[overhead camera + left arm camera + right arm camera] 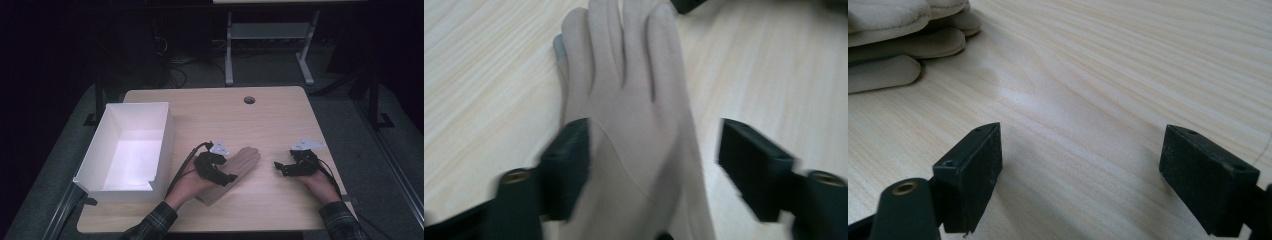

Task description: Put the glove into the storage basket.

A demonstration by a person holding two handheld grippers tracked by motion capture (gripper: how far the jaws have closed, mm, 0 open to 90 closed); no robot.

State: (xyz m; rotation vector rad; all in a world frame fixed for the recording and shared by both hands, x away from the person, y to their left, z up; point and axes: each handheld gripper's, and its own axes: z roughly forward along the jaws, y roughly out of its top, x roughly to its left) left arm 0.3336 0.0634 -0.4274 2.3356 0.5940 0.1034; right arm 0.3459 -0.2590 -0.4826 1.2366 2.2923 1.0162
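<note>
**Now over the glove, both grippers wide apart**

Just below the middle of the high view, a beige glove (243,164) lay flat on the wooden table (270,115), its fingers pointing toward the upper right of the frame. The left gripper (226,177) hovered over the glove's cuff end, with its jaws spread apart; in the left gripper view the glove (624,100) ran up the middle of the frame between the two black jaws, neither pad pressing on it. The right gripper (281,167) sat right of centre in the high view, apart from the glove, its jaws likewise standing wide with bare table between them. In the right gripper view the glove's fingertips (908,40) showed in the upper left corner. A white box (165,130) stood at the table's left edge, open at the top.
</note>
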